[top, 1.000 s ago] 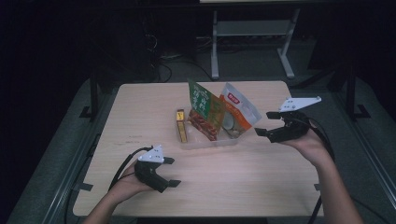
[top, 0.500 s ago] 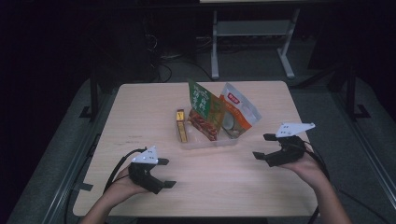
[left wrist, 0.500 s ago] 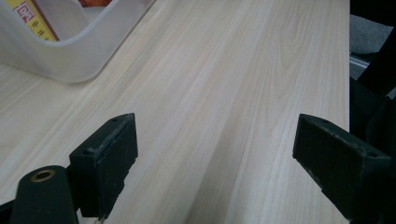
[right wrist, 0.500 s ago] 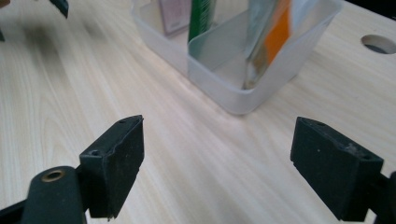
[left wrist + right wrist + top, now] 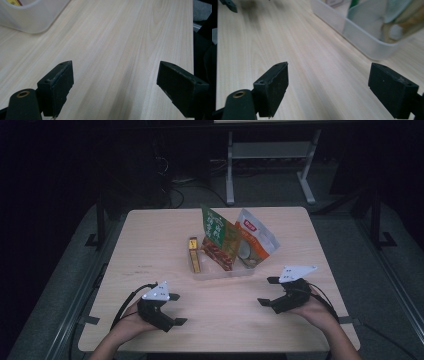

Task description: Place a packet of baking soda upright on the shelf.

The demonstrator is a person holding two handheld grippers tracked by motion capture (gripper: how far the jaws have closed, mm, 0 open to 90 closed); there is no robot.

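- The clear shallow plastic tray point(image 5: 220, 272) sits at the middle of the pale wooden counter point(image 5: 150, 245), between and beyond both grippers; it looks light and stiff, with a smooth rim that could slip, so a grip across a side wall seems best.
- In it stand a green and red snack pouch point(image 5: 218, 236) and a white and orange snack pouch point(image 5: 255, 242), leaning against each other; both look light, soft and crinkly, likely easy to crush, and best pinched at the flat top seal.
- A small yellow narrow box point(image 5: 193, 254) lies at the tray's left end; it seems stiff and light, best taken across its narrow sides.
- The right gripper point(image 5: 272, 292) is low over the counter, near the tray's right corner, its fingers point(image 5: 272, 90) wide apart and holding nothing, after just opening a little.
- The left gripper point(image 5: 175, 309) is near the counter's front edge, well apart from the tray, fingers point(image 5: 58, 86) spread and bare.
- Bare counter lies between each gripper and the tray; the leaning pouches could topple if nudged.
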